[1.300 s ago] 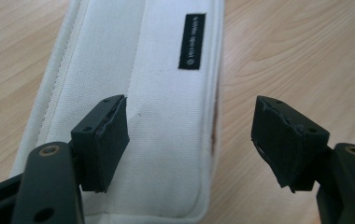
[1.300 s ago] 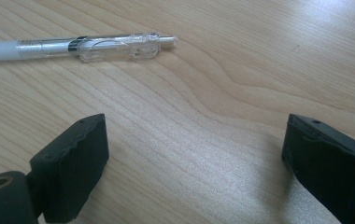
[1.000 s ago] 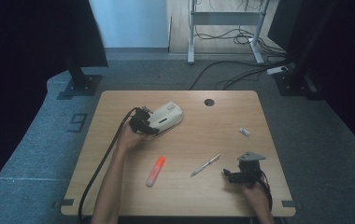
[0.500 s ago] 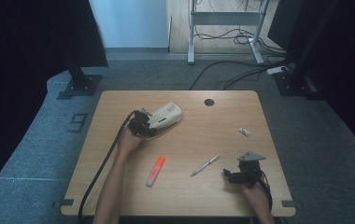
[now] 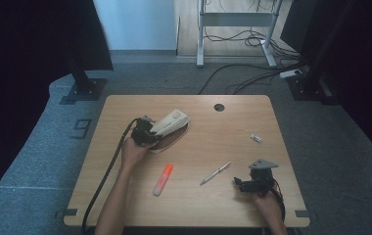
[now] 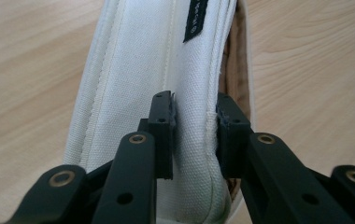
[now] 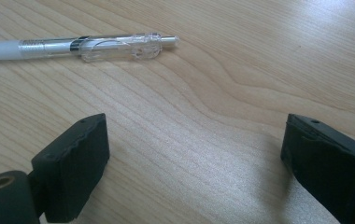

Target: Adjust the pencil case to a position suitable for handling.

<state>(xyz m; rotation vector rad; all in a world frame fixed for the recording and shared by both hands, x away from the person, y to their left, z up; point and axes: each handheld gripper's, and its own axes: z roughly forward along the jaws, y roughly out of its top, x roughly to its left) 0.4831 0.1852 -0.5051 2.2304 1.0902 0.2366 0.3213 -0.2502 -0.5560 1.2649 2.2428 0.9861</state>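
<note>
We see the left tool [image 6: 194, 135] clamping a white pouch [image 6: 166, 70], its black label [image 6: 195, 18] unreadable; right tool [image 7: 194, 168] open.

Right hand-held gripper [image 7: 194, 172] low over the wooden desk [image 7: 222, 93], its two black jaws spread wide with bare wood between them, clear-barrelled white pen [image 7: 80, 46] lying flat beyond the jaws, tip pointing right, untouched

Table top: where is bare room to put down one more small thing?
The far right of the table, between the round hole and the small clip, is bare; so is the near left corner beside the orange marker. It is crowded around the white pouch, and between the pen and right gripper.
</note>
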